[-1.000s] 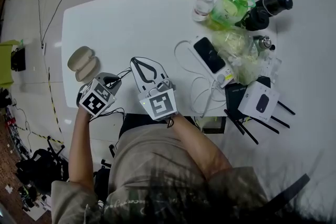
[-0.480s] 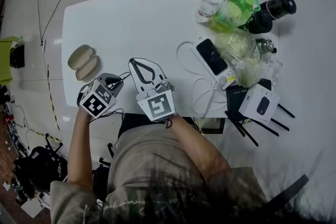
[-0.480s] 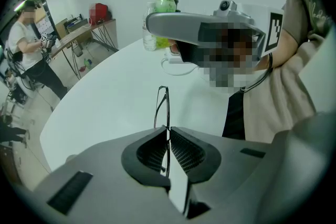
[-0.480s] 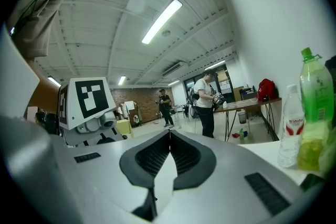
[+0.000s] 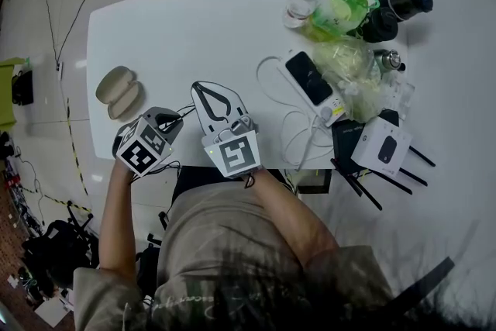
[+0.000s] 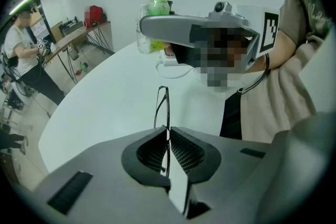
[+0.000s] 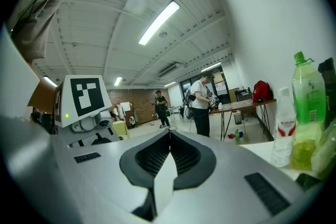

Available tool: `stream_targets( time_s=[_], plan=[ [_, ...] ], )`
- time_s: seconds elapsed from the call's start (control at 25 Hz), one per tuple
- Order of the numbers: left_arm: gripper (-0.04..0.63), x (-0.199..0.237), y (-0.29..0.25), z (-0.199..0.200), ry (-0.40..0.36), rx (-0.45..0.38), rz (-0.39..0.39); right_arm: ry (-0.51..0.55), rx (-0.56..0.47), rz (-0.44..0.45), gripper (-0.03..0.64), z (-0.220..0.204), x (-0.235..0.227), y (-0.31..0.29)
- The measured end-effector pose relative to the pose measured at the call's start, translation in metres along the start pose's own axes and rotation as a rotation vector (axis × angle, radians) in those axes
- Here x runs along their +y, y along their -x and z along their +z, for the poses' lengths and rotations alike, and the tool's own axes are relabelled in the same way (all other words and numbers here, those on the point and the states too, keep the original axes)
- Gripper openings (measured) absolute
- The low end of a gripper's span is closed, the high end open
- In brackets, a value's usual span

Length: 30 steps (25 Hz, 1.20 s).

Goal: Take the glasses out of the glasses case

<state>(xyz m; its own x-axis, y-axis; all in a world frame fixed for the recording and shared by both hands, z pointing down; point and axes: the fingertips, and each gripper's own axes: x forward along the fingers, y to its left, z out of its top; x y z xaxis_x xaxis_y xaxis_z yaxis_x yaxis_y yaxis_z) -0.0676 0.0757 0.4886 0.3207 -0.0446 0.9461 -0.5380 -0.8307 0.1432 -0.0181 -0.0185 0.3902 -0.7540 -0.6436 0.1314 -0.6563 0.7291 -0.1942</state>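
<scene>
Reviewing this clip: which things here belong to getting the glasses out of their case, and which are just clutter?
Part of the job:
- glasses, clamped in the shut left gripper
- glasses case, which looks open
- right gripper, shut and empty

Just lying about:
- phone
- green bottle
- white router
- plastic bag
- white cable

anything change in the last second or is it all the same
Nothing visibly moved; the head view only shifts a little. Both tools hold their places, the left tool shut on the glasses, the right tool shut and empty. The glasses case lies where it was, near the left end of the table.
</scene>
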Motion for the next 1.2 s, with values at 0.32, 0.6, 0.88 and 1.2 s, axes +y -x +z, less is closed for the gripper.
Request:
stream_targets(
  time_s=[0.32, 0.6, 0.88, 1.2],
  plan=[
    [0.032, -0.010, -0.006, 0.003, -0.014, -0.014, -0.021, 0.004, 0.006, -0.024, 0.012, -0.004, -0.004, 0.007],
    [0.032, -0.018, -0.008, 0.003, -0.023, -0.009, -0.037, -0.003, 0.005, -0.037, 0.013, -0.005, -0.006, 0.012],
    [0.032, -0.028, -0.013, 0.006, -0.046, 0.003, -0.053, -0.009, 0.003, -0.045, 0.012, -0.004, -0.002, 0.018],
    [0.032, -0.039, -0.023, 0.014, -0.064, 0.005, -0.066, -0.005, -0.010, -0.069, 0.012, -0.006, -0.012, 0.031]
  ],
)
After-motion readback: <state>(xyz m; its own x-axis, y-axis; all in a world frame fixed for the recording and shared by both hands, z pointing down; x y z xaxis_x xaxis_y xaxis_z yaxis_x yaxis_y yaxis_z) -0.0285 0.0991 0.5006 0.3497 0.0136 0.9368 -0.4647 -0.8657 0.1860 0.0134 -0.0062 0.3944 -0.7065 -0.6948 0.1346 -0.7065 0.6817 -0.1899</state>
